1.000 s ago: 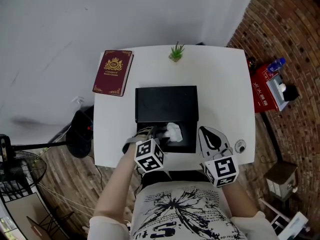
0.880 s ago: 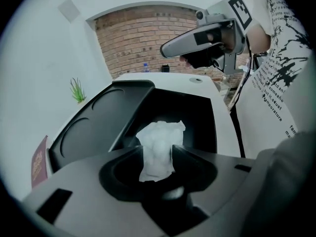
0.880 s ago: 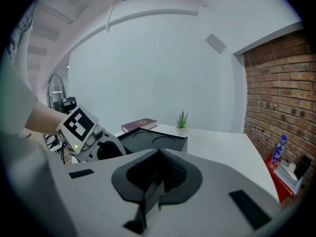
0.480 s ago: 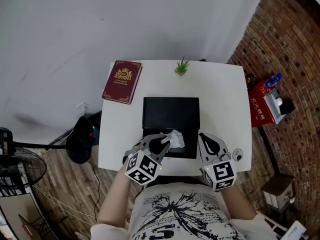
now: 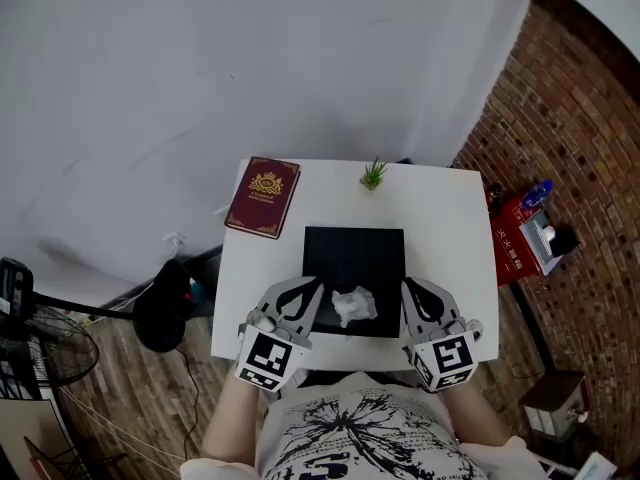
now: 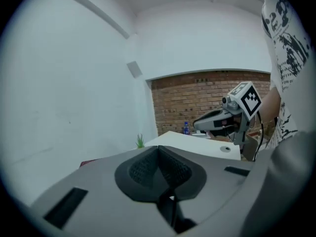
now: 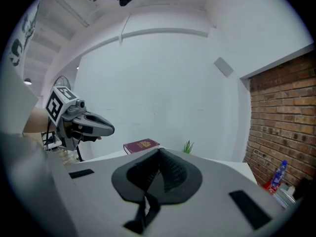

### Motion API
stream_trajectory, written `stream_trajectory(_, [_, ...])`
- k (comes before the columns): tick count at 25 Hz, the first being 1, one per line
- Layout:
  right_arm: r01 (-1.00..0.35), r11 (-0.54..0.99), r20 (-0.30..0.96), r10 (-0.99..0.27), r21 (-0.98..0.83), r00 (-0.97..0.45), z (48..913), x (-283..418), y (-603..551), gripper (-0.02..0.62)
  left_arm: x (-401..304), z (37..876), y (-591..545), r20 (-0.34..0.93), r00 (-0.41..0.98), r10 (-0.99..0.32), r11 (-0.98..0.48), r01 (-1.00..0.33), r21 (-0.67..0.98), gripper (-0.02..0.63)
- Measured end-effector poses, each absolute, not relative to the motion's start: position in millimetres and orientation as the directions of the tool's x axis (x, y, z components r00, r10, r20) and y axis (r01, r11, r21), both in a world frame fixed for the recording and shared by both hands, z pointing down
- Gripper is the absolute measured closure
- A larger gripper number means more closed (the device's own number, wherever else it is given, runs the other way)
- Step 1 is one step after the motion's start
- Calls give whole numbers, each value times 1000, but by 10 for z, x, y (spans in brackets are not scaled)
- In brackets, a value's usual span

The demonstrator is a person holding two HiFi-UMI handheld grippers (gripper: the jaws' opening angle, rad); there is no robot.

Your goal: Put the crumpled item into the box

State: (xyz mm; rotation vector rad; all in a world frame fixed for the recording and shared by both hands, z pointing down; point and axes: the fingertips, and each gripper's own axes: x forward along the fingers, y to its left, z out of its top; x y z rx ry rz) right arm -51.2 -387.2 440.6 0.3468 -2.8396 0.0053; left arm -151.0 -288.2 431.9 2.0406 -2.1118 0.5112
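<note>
Step in hand: the drop looks finished. The crumpled item [image 5: 353,305], a white wad, lies inside the black box [image 5: 355,253] near its near wall, between your 2 tools: just right of the left gripper [image 5: 316,284] tip, left of the right gripper [image 5: 409,287] tip, touching neither.

Tool state: the left gripper's jaws have just been closing and now sit pressed together with nothing between the pads. The right gripper's jaws also meet, empty (its own view shows the 2 ribbed pads touching).

Next move, as a judgement: nothing is left to carry. You only need to hold both tools clear of the box rim so the wad is not dragged out. If the box has a lid, no view shows it.

Writing: the maroon book [image 5: 263,197], beyond and left of the left gripper, bears a gold crest and gold lettering too small to read. The red carton [image 5: 512,249] off the table [image 5: 440,218], to the right gripper's right, shows white characters, illegible. Each cube carries only black-and-white square markers.
</note>
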Motion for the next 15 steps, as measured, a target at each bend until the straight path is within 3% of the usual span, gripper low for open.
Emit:
stream_trajectory(5, [-229,972,216,-235,52,-948,4136,-638,-3770,581,-1760,3918,-2692,256,-112,-960,82,-989,-122,592])
stream_trajectory(9, [-233,971,183,-240,60,-953,4002,-714,-3739,581,-1906,3571,-2606,91,-145,-985,140,-988,-63,592])
stream_trajectory(15, [-252,966,184,-258,55,-949,3962,-737,-3773,581,-1941,3426,-2612,46,-146,-988,144,-988,-54,592])
